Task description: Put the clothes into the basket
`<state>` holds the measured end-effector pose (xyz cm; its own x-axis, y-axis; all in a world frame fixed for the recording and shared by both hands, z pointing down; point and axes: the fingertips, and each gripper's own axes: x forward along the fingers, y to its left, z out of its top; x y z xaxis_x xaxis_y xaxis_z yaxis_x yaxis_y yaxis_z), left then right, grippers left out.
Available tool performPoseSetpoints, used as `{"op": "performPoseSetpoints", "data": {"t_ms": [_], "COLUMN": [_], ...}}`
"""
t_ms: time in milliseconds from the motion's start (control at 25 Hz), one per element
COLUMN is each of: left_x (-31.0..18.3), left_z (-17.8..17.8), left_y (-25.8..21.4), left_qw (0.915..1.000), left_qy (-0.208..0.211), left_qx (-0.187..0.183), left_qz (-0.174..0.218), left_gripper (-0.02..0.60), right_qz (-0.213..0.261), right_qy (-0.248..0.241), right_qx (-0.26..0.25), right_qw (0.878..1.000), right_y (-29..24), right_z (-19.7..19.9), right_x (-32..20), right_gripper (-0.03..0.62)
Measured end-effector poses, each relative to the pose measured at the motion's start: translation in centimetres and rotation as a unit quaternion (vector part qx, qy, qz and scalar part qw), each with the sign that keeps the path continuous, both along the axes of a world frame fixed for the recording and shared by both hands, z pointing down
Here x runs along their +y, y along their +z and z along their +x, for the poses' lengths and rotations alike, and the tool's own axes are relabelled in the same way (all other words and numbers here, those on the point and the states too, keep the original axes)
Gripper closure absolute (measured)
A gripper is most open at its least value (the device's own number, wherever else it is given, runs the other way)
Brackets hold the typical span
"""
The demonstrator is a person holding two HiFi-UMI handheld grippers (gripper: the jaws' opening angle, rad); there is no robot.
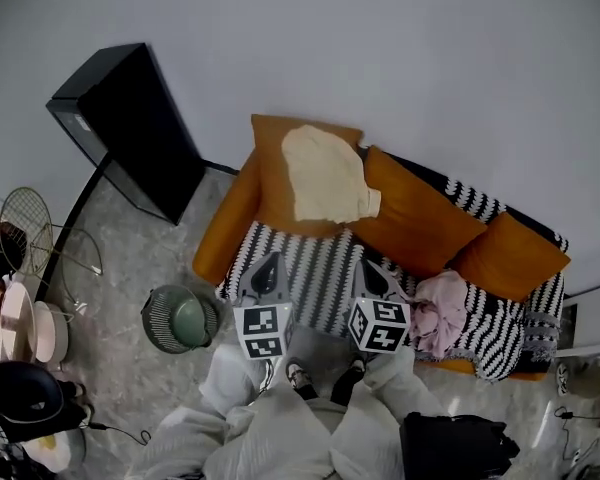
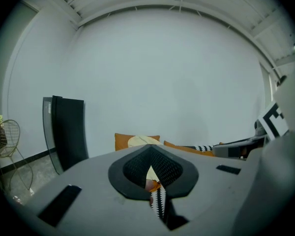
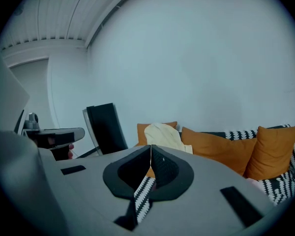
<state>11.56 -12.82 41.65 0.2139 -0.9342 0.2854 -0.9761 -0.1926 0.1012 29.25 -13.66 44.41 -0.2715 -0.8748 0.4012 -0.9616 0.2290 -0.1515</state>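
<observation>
Neither piece of clothing is in the basket (image 1: 183,318) yet. It stands on the floor just off the front left corner of the sofa (image 1: 315,268), probably put there so that anything lifted off the seat has only a short way to go.

A cream garment (image 1: 325,173) is draped over the orange cushion (image 1: 280,168) at the sofa's back left corner, spread flat and hanging down the cushion's face. A pink garment (image 1: 440,313) lies bunched near the seat's right end, close to the front edge.

The left tool (image 1: 265,266) and the right tool (image 1: 370,273) hang side by side over the seat's front edge, both pointing toward the sofa's back and tilted slightly down. Each is closed with nothing between its jaws; only the striped throw and cushions show through the slit behind the tips.

Held this way, the pair looks set for an approach, not a carry. The right tool is near the pink bundle, which seems the handier first pick, but its jaws would have to part first.
</observation>
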Motion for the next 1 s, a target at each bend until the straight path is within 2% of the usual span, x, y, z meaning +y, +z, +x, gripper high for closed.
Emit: {"op": "performPoseSetpoints", "data": {"t_ms": [280, 640, 840, 1000], "left_x": [-2.9, -5.1, -6.3, -6.7], "left_z": [4.8, 9.2, 13.4, 19.5], "left_y": [1.5, 4.1, 5.3, 5.9], "left_qw": [0.9999, 0.9982, 0.9941, 0.9856], "left_qy": [0.009, 0.047, 0.093, 0.157], "left_qx": [0.009, -0.003, -0.006, -0.012], "left_qz": [-0.011, -0.038, -0.055, -0.062], "left_gripper": [0.576, 0.577, 0.575, 0.576], "right_qz": [-0.013, -0.028, -0.031, -0.029], "right_qy": [0.011, 0.044, 0.083, 0.143], "right_qx": [0.009, 0.010, 0.006, 0.011], "right_qw": [1.000, 0.999, 0.996, 0.989], "right_y": [1.2, 2.8, 3.2, 3.1], "right_z": [4.8, 9.1, 12.4, 18.0], "right_x": [-2.7, -4.1, -3.7, -2.2], "right_gripper": [0.569, 0.569, 0.569, 0.569]}}
